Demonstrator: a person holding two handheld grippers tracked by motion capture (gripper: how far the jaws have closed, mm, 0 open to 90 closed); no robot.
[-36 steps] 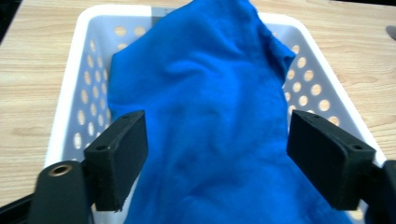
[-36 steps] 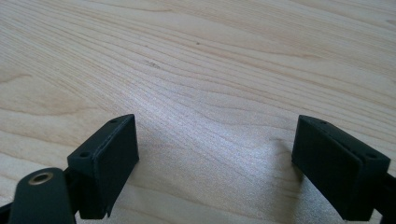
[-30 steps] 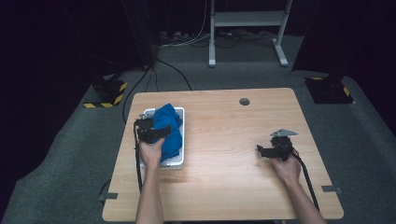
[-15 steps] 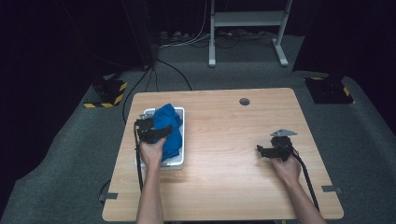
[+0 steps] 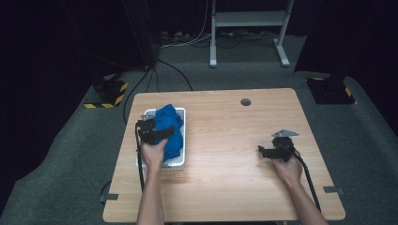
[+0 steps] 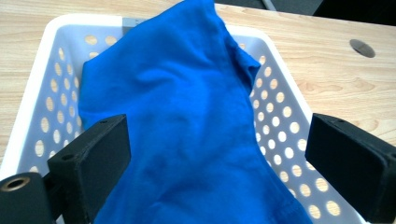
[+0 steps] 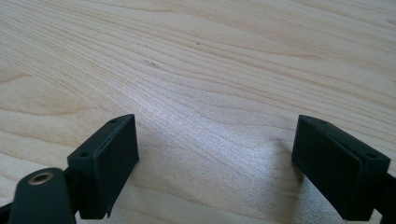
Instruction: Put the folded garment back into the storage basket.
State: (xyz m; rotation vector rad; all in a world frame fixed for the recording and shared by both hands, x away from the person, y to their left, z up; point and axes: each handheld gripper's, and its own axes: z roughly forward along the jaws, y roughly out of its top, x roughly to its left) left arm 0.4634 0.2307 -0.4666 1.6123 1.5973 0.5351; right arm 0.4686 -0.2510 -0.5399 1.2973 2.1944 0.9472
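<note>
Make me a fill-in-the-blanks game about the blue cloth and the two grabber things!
1. The blue cloth lies in a white ____ with round holes.
2. The left hand-held gripper has its jaws ____ around the cloth, and they have just been opening.
3. The right hand-held gripper hovers over the bare wooden ____, with nothing between its jaws.

Missing words: basket; open; table
</note>
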